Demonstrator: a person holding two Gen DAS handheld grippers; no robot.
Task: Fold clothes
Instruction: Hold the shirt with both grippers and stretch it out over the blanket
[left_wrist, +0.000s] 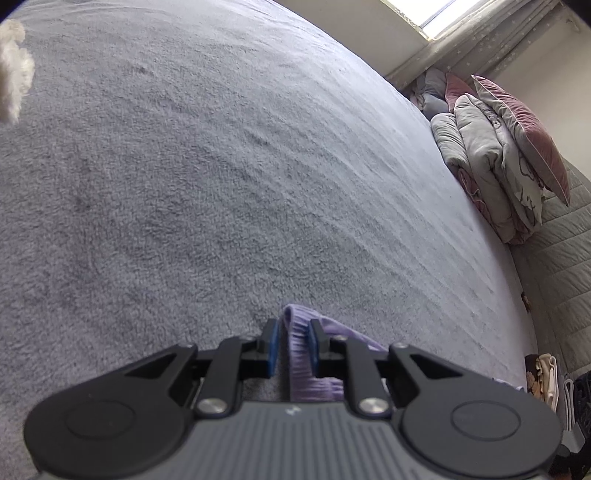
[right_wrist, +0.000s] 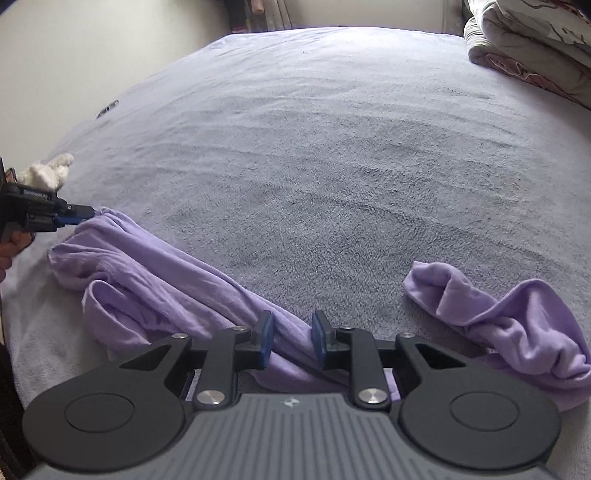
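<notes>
A lilac garment lies bunched in a long roll across the near part of the grey fleece bed cover, and one crumpled end trails to the right. My left gripper, at the far left in the right wrist view, is shut on the garment's left tip. In its own view that gripper has a ribbed lilac edge pinched between its blue pads. My right gripper is shut on the middle of the roll, and the cloth fills the gap between its pads.
A white fluffy item lies near the bed's left edge. Folded quilts and a pink pillow are stacked at the head of the bed. A small dark object rests by the wall. A hand holds the left gripper.
</notes>
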